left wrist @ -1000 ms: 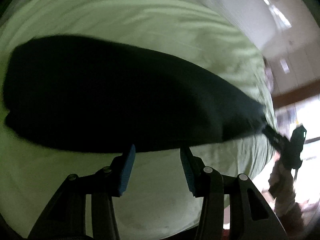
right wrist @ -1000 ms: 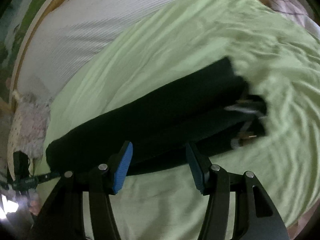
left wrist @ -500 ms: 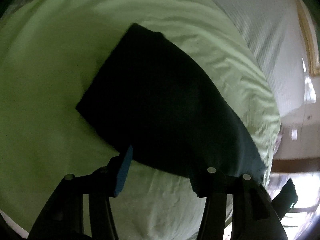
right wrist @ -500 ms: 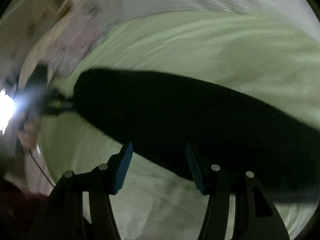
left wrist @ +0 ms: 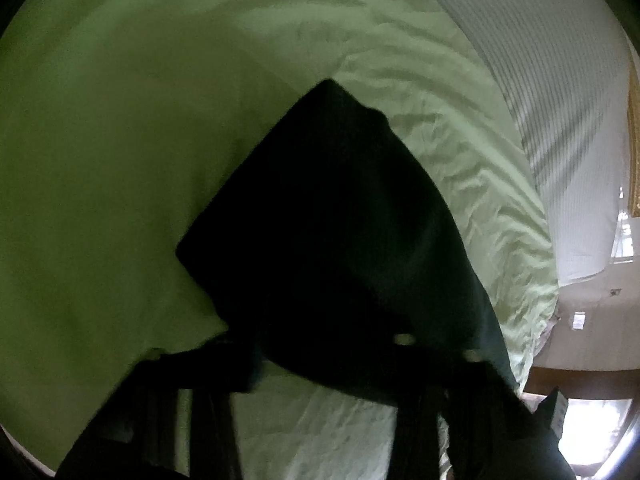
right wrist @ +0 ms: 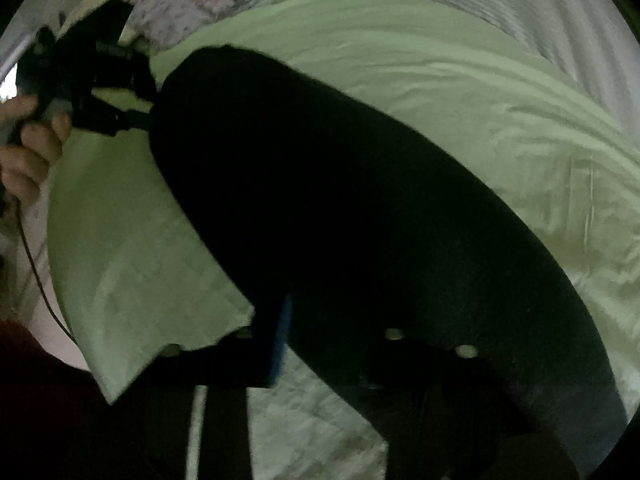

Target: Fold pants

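Fingers, left: left gripper (left wrist: 320,364) had just been closing, with the near edge of the pants (left wrist: 340,240) between its jaws; dark cloth draped over both fingers, which looked clamped on it.
Fingers, right: right gripper (right wrist: 336,340) had likewise just been closing; its blue pad (right wrist: 282,332) pressed against the pants' (right wrist: 360,220) edge, cloth filling the gap, so it read as a grip on the fabric.
Pants, place: black, lying on the green bedsheet (left wrist: 100,180), already laid into a long narrow band, apparently doubled leg on leg.
Pants, span: from the right wrist view the band ran from the right gripper away to the far end, where the left gripper (right wrist: 108,92) met it, a hand (right wrist: 28,148) behind it.
Bed: sheet wrinkled on the far side of the pants; a white striped cover (left wrist: 560,100) lay beyond the sheet.
Progress: lengthwise fold appeared done; pants not yet folded across their length.
Left to do: judged that the gripped ends still had to be lifted and one brought over the other, perhaps twice, then smoothed.
Risk: cloth so dark that layers could not be told apart; a grip might have caught only the top layer.
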Demonstrator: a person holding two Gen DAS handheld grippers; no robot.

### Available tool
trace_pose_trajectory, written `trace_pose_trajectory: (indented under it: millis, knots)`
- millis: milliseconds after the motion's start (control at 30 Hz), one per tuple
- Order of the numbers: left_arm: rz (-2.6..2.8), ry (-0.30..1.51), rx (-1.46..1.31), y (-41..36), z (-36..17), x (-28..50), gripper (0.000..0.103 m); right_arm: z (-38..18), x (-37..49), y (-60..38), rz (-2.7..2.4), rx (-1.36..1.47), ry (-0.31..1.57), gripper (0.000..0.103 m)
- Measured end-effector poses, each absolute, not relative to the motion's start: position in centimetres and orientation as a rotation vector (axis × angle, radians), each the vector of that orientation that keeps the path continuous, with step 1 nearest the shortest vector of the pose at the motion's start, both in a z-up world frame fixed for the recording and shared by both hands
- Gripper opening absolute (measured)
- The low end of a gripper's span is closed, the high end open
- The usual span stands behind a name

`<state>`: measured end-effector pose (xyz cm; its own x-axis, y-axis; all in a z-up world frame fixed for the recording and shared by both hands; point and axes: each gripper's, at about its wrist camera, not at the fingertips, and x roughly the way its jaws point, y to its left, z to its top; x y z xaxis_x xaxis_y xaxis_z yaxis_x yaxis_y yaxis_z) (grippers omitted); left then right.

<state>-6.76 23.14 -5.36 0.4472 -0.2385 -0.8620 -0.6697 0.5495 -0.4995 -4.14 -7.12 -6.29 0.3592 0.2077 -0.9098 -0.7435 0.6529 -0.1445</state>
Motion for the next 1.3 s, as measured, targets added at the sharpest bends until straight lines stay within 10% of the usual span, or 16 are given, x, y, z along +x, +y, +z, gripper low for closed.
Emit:
trace_pose_trajectory:
  millis: [200,967,1067,1200,1300]
  knots:
    - [0.317,1.061,-0.938,22.5,-4.1,-6.8,0.005,-4.9,-4.0,-7.4,0.697,-0.568,1.01,0.006]
    - [0.271,1.117,-0.798,21.2,-4.8,-10.0,0.006,-5.7,-4.4,-7.4,0.748,-0.482,1.116,0.011]
    - [0.282,1.147,-0.828,21.7,-4.8,-10.4,0.019,-5.0,-4.1,-7.3,0.742,-0.431,1.117,0.012]
    - [0.326,1.16,-0.874,22.5,-4.0,-11.1,0.061,-2.7,-2.1,-7.7,0.741,-0.297,1.083,0.014]
    - [0.362,1.169,-0.893,23.0,-3.9,-11.0,0.069,-2.0,1.7,-7.8,0.664,-0.209,1.079,0.017]
